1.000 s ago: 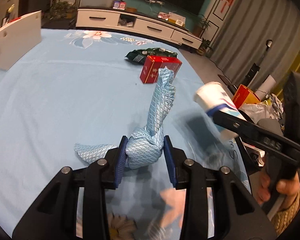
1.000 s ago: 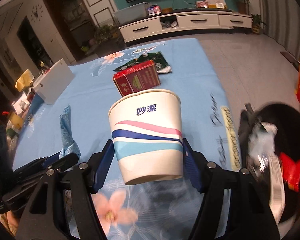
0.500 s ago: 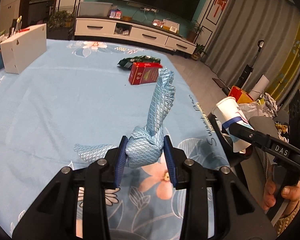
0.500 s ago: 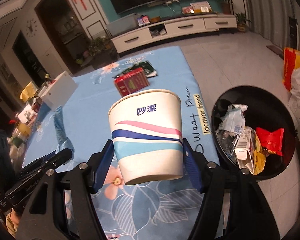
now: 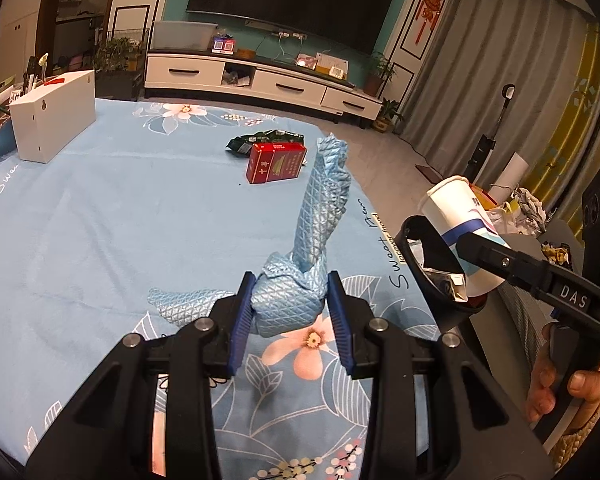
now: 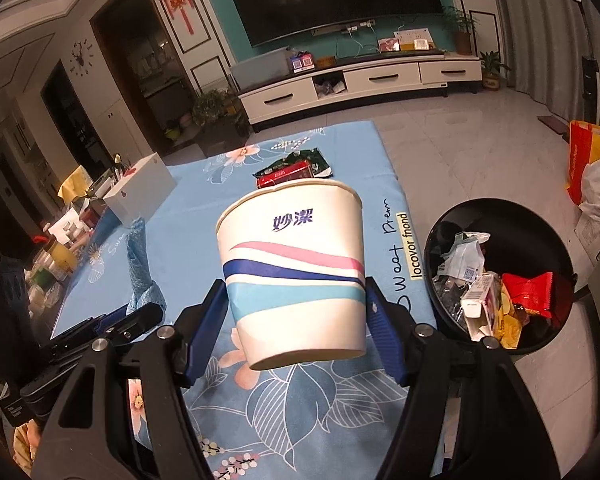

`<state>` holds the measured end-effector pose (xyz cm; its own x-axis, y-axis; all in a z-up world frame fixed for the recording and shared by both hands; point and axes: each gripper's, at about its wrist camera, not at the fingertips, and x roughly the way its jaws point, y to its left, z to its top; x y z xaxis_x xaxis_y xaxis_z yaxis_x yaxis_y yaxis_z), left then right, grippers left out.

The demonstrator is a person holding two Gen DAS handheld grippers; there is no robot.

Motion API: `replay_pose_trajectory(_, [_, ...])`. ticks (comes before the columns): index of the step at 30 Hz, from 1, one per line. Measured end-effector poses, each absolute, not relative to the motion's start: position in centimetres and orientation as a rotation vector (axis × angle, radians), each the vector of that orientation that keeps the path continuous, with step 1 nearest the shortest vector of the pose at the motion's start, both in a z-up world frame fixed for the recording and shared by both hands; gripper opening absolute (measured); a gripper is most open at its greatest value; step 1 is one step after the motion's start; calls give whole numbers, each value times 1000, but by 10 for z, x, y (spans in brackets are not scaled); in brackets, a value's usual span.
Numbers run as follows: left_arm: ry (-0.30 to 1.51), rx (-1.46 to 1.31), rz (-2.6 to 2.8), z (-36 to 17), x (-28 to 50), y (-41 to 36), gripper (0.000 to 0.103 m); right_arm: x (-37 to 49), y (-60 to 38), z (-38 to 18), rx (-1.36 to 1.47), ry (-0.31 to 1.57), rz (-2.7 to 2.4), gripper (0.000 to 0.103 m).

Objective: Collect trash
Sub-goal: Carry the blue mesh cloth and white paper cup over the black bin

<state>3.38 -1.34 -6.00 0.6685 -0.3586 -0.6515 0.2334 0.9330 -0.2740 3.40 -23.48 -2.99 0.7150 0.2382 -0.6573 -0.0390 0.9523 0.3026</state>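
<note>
My left gripper (image 5: pixel 291 312) is shut on a crumpled light blue quilted cloth (image 5: pixel 308 252), whose long end stands up above the jaws; the cloth (image 6: pixel 140 276) also shows at the left of the right wrist view. My right gripper (image 6: pixel 296 312) is shut on a white paper cup (image 6: pixel 296 276) with pink and blue stripes, held above the table's right side. In the left wrist view that cup (image 5: pixel 456 224) hangs over the black bin's rim (image 5: pixel 416 256). A red box (image 5: pixel 276 162) and a dark green wrapper (image 5: pixel 260 140) lie far out on the blue floral tablecloth (image 5: pixel 120 220).
A black round trash bin (image 6: pixel 452 236) holding several wrappers and cartons stands on the floor right of the table. A white box (image 5: pixel 54 120) sits at the table's far left. Bags (image 6: pixel 588 168) lie on the floor at the right. A person's hand (image 5: pixel 556 384) grips the right tool.
Both grippers have risen and pulled back from the table with their loads held. The bin has come fully into the right wrist view, and more of the room shows beyond the table.
</note>
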Motion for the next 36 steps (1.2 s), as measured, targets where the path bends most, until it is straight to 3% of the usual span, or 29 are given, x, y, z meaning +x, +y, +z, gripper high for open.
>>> replay_pose_trajectory(36, [752,-131,-385,-54,41,-43,37,26,-267,-26,327,724,95,67])
